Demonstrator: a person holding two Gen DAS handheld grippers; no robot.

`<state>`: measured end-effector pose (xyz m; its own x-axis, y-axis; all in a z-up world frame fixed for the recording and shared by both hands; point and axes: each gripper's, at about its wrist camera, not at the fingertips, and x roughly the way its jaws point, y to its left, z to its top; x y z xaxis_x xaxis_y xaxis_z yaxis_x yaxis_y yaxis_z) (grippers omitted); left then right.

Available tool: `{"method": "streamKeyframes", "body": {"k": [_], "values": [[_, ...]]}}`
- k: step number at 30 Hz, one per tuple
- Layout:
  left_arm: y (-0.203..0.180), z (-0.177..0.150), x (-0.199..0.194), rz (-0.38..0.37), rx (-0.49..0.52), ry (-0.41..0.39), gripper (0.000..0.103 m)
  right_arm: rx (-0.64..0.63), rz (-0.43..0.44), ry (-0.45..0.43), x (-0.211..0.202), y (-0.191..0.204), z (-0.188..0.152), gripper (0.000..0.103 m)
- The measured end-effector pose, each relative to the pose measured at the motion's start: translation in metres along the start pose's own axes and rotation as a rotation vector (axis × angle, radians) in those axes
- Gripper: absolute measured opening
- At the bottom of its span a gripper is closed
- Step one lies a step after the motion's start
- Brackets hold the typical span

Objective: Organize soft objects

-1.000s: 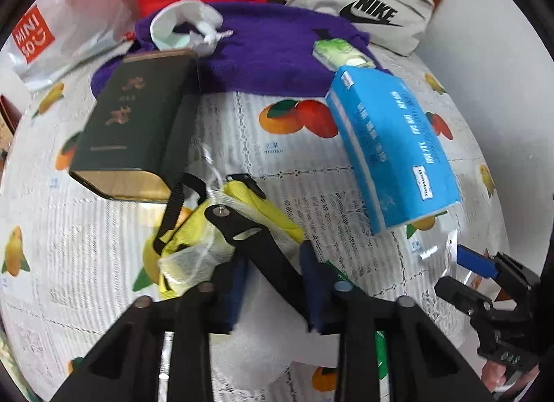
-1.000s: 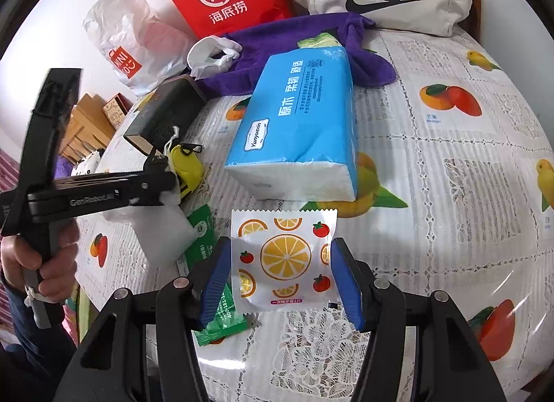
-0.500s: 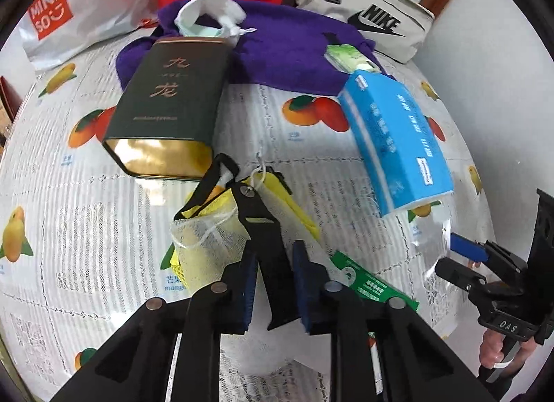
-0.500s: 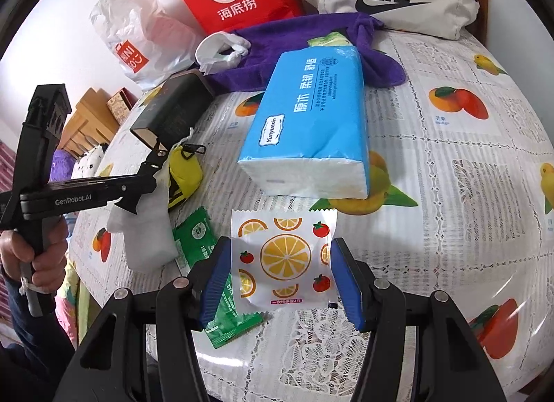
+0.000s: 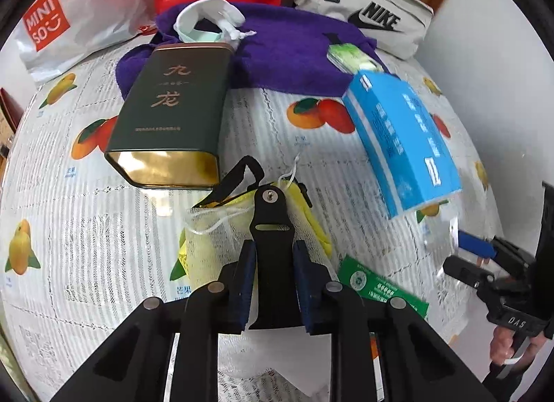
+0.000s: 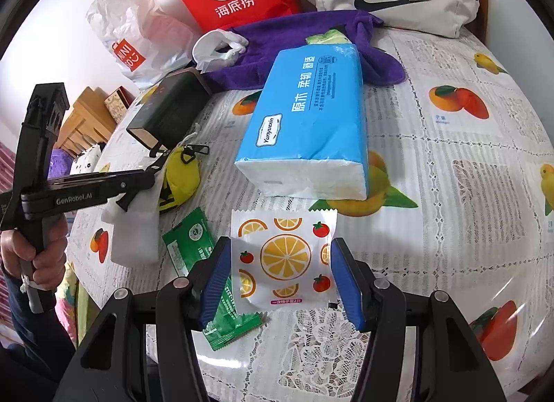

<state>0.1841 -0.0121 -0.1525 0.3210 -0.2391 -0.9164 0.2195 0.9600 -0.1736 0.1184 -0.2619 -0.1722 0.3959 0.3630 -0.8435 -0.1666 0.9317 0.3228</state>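
Fruit-printed lace tablecloth (image 6: 450,173) under everything, white wall behind. Left gripper (image 5: 271,275) pinched on a black clip (image 5: 271,229) with a white mesh pouch (image 6: 135,232) hanging from it; yellow plush keychain (image 5: 311,215) just past the pads, green sachet (image 5: 381,289) to their right. Right gripper (image 6: 282,279) half spread, pads pressing both edges of an orange-slice wipe packet (image 6: 284,253); blue tissue pack (image 6: 308,121) just beyond, purple towel (image 6: 277,38) farther back.
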Motion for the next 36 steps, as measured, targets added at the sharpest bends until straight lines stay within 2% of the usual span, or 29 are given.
{"method": "streamKeyframes", "body": {"k": [4,11,22,36], "values": [[-0.004,0.0,0.006,0.024,0.016,0.021,0.024,-0.001,0.006,0.005,0.002,0.001,0.0,0.057],[-0.002,0.001,-0.008,0.028,0.015,-0.024,0.02,-0.006,-0.001,-0.004,-0.001,0.002,0.001,0.057],[0.018,0.008,-0.044,-0.09,-0.051,-0.115,0.02,-0.024,-0.013,-0.044,-0.016,0.007,0.013,0.057],[0.029,0.027,-0.053,-0.075,-0.068,-0.177,0.02,-0.047,-0.036,-0.1,-0.032,0.012,0.044,0.057]]}}
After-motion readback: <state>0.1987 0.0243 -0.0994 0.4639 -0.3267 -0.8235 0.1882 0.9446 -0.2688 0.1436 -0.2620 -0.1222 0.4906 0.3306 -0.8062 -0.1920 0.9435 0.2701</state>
